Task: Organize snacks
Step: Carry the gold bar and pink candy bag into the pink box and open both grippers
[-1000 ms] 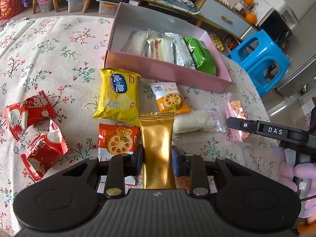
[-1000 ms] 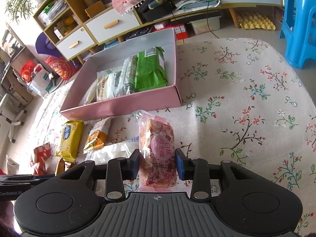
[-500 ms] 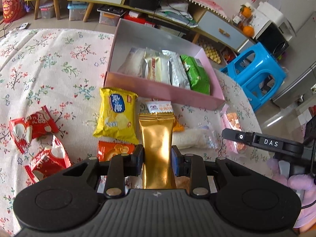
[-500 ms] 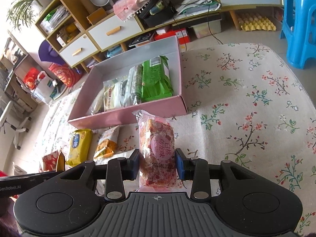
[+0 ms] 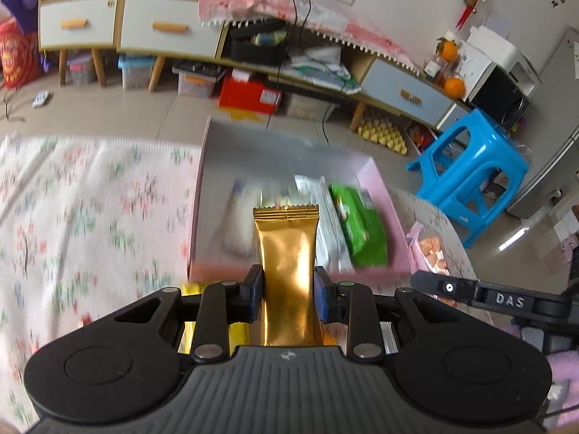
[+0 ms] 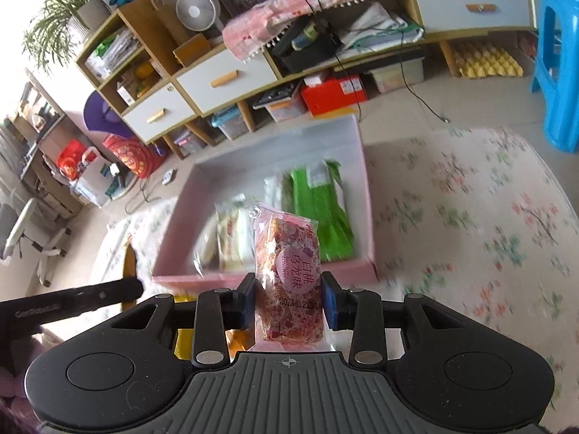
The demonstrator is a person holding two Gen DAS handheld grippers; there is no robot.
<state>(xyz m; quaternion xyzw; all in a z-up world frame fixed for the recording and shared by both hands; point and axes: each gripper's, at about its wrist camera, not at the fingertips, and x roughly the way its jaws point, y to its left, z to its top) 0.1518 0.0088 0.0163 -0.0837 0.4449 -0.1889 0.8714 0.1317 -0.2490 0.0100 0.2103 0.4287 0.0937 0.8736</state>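
While the left tool [image 5: 287, 291] pinches a gold packet [image 5: 286, 271], the right tool [image 6: 288, 298] pinches a pink packet [image 6: 288, 278].

The tabletop [image 6: 470, 224] is covered by a pale cloth printed with small red and green flowers. A shallow pink box [image 5: 380, 184] sits directly on it, holding several snack packets side by side, among them a green packet [image 6: 318, 213]
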